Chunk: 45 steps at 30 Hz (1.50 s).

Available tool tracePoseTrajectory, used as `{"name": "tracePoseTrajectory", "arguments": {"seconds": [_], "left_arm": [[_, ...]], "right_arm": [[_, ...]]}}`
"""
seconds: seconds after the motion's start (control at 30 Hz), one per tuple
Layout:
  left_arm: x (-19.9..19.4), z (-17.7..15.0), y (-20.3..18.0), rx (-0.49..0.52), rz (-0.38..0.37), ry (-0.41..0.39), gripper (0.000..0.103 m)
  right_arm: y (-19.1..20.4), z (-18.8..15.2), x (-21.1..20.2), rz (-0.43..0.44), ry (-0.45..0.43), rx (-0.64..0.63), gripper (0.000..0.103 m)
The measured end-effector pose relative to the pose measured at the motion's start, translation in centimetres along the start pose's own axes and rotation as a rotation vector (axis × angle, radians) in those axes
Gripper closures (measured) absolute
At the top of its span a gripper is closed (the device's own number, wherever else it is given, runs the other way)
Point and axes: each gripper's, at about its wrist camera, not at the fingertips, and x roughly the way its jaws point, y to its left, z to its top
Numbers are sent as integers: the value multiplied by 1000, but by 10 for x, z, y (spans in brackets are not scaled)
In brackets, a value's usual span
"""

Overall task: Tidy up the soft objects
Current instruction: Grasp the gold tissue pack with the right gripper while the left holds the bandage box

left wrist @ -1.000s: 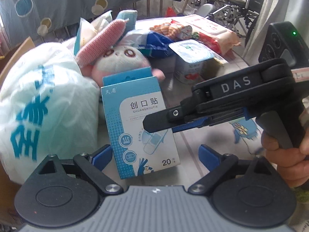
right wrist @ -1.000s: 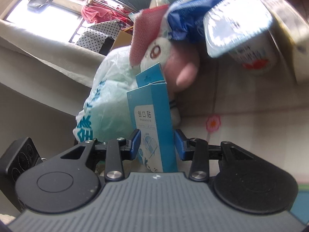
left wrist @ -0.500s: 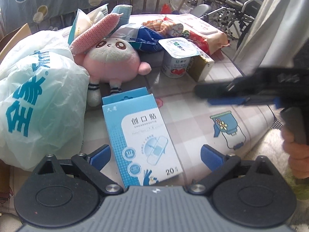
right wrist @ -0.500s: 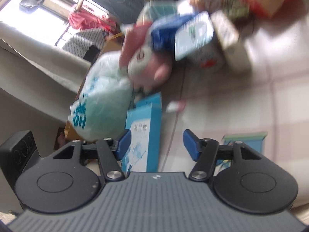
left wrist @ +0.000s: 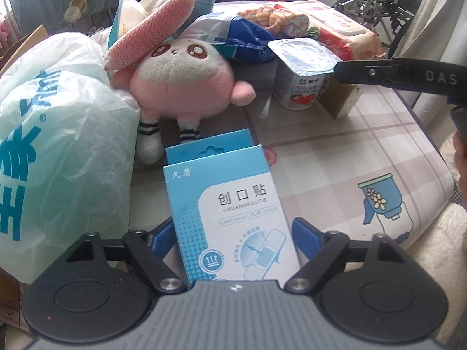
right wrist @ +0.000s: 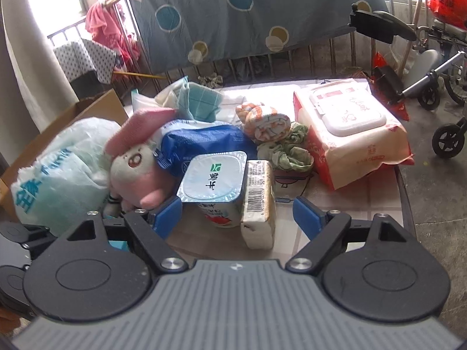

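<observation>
Sorting barely begun: left gripper [left wrist: 233, 233] closing around bandage box [left wrist: 224, 204], pads seemingly not yet pressing. Right gripper [right wrist: 237, 213], just opened and empty, faces yogurt cup [right wrist: 216, 186] at twelve o'clock; plush rabbit [left wrist: 178, 84] untouched.

- Home, lived-in room or balcony area
- Dotted quilt [right wrist: 248, 8] hung over metal railing [right wrist: 321, 55]
- Clothes [right wrist: 102, 26] drying by window
- Wheelchair [right wrist: 437, 67] parked at right
- Desk with checked cartoon cloth [left wrist: 350, 157], plush toy [left wrist: 181, 84], wet wipes pack [right wrist: 350, 128], yogurt cup [right wrist: 216, 186]
</observation>
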Motion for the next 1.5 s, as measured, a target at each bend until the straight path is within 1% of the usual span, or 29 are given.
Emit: {"name": "tracePoseTrajectory", "arguments": {"seconds": [0.03,0.1,0.17,0.23,0.27,0.4,0.5,0.6,0.7,0.73,0.77,0.83,0.87,0.9,0.93,1.0,1.07,1.13,1.23,1.33,1.43,1.5], "left_arm": [[0,-1,1,-3,-4,2,22],[-1,-3,3,-4,-6,-1,23],[-2,-5,3,-1,-5,-4,23],[-3,-8,4,-1,-8,-4,23],[-4,-9,4,-1,-7,-6,23],[-7,-14,5,-9,-19,-11,23],[-11,-17,3,-7,-25,-21,23],[-14,-19,3,-6,-28,-33,24],[-17,-21,5,-9,-33,-38,24],[-16,-21,5,-9,-36,-36,24],[-16,-21,4,-9,-39,-32,24],[-14,-23,4,-7,-47,-21,23],[-14,-23,4,-6,-49,-17,23],[-13,-23,3,-4,-49,-16,23],[-13,-23,2,-2,-49,-16,23],[-14,-22,1,0,-50,-19,23],[-14,-21,1,-2,-50,-22,23],[-13,-20,1,-8,-47,-21,23],[-11,-19,2,-15,-43,-18,23],[-10,-19,4,-22,-37,-16,23],[-9,-16,4,-23,-31,-17,23],[-8,-14,5,-22,-31,-18,23]], "right_arm": [[-2,0,4,-4,4,-2,28],[0,-2,8,-12,24,-3,50],[-1,-3,14,-22,45,7,57],[-5,-6,15,-29,56,28,67],[-7,-8,13,-35,61,39,79],[-23,-14,3,-7,76,158,81],[-37,-25,-11,46,91,286,81],[-47,-45,-25,153,121,440,81],[-51,-71,-30,293,172,598,81],[-51,-78,-31,318,187,629,81],[-48,-84,-32,326,198,641,79],[-44,-90,-36,300,200,625,76],[-41,-91,-38,272,207,603,69],[-37,-90,-41,241,214,574,58],[-34,-88,-44,209,212,537,53],[-27,-80,-50,172,194,464,29],[-16,-69,-52,130,174,371,20],[-1,-57,-48,94,171,267,18],[11,-44,-31,62,194,158,17],[19,-38,-8,28,239,79,17],[27,-41,10,0,276,23,16],[32,-41,12,-15,272,-14,17]]}}
